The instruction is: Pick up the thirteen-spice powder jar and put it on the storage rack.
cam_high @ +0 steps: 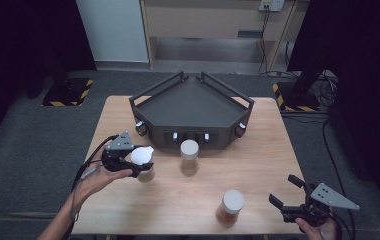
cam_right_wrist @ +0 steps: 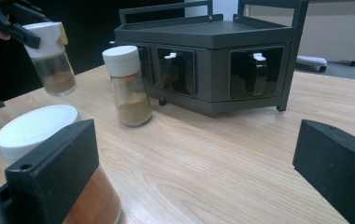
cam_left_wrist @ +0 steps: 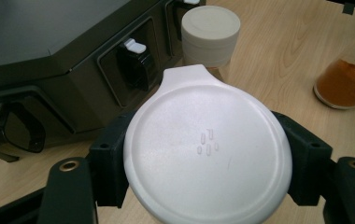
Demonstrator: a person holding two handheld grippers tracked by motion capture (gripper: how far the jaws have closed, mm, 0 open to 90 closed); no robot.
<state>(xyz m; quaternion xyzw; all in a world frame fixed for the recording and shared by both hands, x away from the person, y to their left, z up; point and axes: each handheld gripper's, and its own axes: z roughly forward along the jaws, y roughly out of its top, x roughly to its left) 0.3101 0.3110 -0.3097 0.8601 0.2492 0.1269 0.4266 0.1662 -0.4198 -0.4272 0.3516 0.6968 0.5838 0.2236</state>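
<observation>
- White lid (cam_left_wrist: 207, 150) is covering its spice jar (cam_high: 144, 165); the left gripper (cam_high: 128, 161) is clamping it, lifted off the table (cam_high: 258, 170).
- Right gripper (cam_high: 289, 192) is hanging wide open, its left jaw partly hiding the orange-powder jar (cam_right_wrist: 54, 154).

Matt white plastic lid (cam_left_wrist: 207, 154) on a clear glass spice jar (cam_high: 145, 172); smooth pale wood-grain desk (cam_high: 258, 165); matt black plastic rack (cam_high: 192, 112).
</observation>
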